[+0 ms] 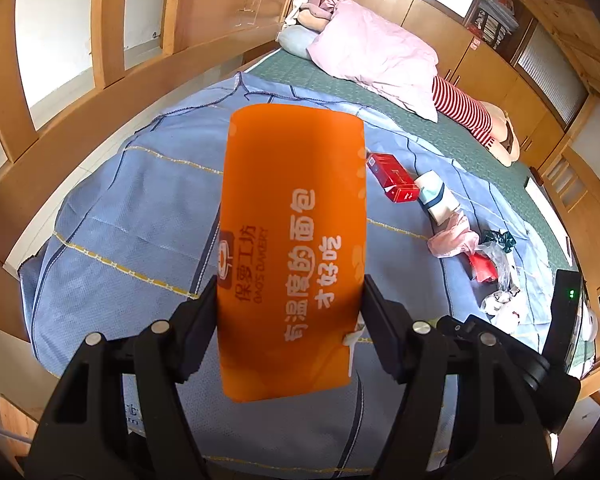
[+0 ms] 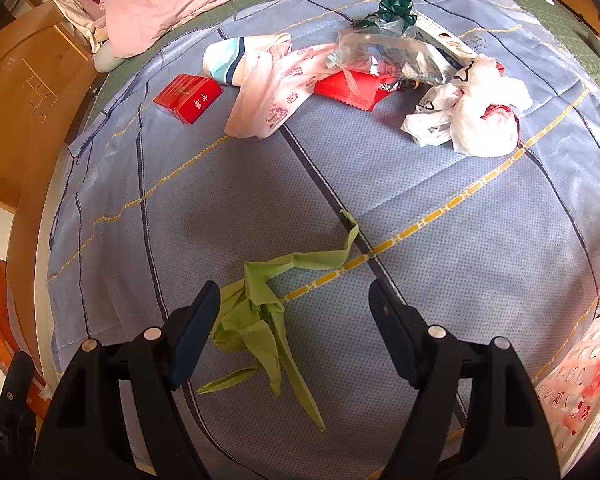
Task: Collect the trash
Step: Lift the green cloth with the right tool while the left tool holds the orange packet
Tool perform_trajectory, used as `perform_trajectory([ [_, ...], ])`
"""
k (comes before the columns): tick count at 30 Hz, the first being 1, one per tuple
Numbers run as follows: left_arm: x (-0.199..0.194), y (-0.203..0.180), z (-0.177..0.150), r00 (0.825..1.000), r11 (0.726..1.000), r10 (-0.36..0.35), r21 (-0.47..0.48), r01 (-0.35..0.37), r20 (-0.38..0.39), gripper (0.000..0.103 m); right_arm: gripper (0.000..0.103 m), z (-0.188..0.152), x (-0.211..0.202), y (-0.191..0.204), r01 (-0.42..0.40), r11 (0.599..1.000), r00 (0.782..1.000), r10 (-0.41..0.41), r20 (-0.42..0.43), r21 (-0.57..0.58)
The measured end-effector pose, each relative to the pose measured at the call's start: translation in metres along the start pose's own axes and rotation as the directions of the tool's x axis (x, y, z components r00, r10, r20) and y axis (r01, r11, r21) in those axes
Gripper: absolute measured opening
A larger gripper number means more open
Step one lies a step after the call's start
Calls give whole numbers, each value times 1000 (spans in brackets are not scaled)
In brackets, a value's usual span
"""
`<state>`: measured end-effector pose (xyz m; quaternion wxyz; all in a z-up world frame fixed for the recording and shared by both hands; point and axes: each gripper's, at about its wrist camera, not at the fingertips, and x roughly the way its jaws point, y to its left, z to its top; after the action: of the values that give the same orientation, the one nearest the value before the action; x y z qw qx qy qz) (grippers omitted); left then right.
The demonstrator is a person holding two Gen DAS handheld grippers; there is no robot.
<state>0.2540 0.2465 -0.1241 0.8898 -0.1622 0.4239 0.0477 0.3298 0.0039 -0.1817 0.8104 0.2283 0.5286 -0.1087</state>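
The left hand-held gripper (image 1: 290, 300) pinches an orange plastic bakery bag with white print (image 1: 294, 216), both black pads pressed against the bag's lower edges, so that the bag stands lifted above the blue sheet with dark and yellow stripes (image 1: 132, 200) that covers the bed. To the right of the bag in the left wrist view, a red rectangular cardboard box (image 1: 392, 178) lies on the sheet, and just beside it a white and teal tissue pack (image 1: 438, 196). Farther right comes a crumpled pink plastic bag (image 1: 452, 238), then a small heap of clear, red and white wrappers (image 1: 496, 276). A pink quilt (image 1: 376, 52) is bunched at the far end of the bed.

The right hand-held gripper (image 2: 296, 320) is spread wide with nothing pressed between its pads. It hangs over a crumpled green plastic bag with long loose strips (image 2: 260, 312), which lies flat on the sheet; the left pad is just beside the bag's bunched part, but whether it touches cannot be told. In the right wrist view, across the far part of the sheet from left to right, lie the red box, the tissue pack, the pink bag, a flat red foil wrapper (image 2: 348, 88) under a clear plastic bag (image 2: 384, 56), and a crumpled white plastic bag (image 2: 472, 112). A pink lattice basket (image 2: 576, 384) shows at the lower right edge.
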Motion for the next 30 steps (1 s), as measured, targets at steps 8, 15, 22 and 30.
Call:
perform_trajectory([
  [8,1,0,0,1000,1000,-4,-4,3,-8,68,75,0,0,-2,-1,1000,1000,1,3,7],
  [15,1,-2,-2,1000,1000,-1,1,1,-11,68,75,-1,1,1,2,1000,1000,-2,-4,-10],
  [22,2,-2,-3,1000,1000,0,1,0,-11,68,75,-4,0,14,0,998,1000,0,4,-66],
  [30,1,-2,-2,1000,1000,1,0,-1,-11,68,75,-5,1,18,6,996,1000,-6,-2,-87],
])
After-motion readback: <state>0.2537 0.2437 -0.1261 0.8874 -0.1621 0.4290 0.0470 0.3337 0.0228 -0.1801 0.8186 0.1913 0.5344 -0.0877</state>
